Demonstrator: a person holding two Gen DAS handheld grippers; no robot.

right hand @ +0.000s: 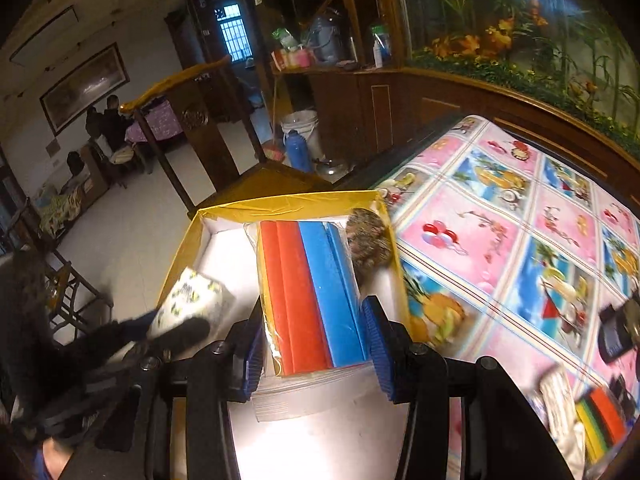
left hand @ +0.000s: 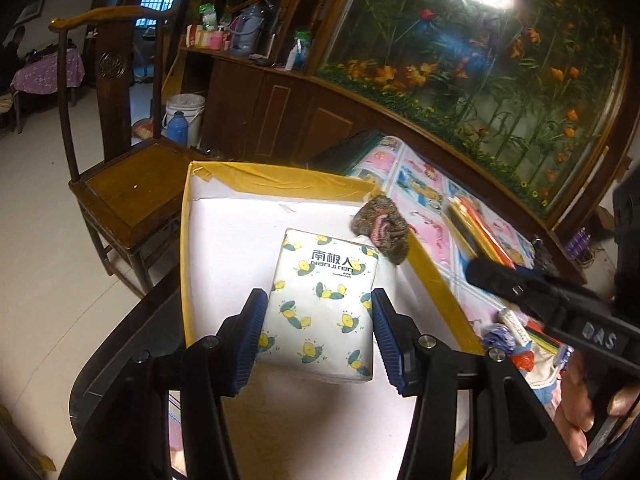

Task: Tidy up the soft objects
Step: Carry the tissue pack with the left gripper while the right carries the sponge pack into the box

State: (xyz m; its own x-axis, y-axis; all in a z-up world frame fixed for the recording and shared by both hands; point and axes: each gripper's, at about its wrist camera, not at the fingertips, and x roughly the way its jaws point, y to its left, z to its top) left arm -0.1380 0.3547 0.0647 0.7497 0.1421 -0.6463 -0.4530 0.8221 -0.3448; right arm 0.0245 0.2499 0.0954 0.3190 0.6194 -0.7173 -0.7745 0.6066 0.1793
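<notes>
A white tissue pack [left hand: 324,308] printed with lemons sits between the blue pads of my left gripper [left hand: 319,298], which is shut on it above a white box with a yellow taped rim [left hand: 280,176]. A brown and pink knitted piece [left hand: 384,228] lies in the box's far right corner. In the right wrist view my right gripper [right hand: 314,312] is shut on a plastic-wrapped pack of red, blue and yellow cloths [right hand: 312,296] over the same box [right hand: 280,202]. The left gripper [right hand: 172,328] and tissue pack [right hand: 192,300] show blurred at the lower left.
The box stands at the left end of a table with a pink and blue picture cloth [right hand: 500,232]. A striped coloured item [right hand: 600,412] and a black object [right hand: 616,332] lie at the right. A wooden chair [left hand: 120,184] stands beyond the box, a cabinet behind.
</notes>
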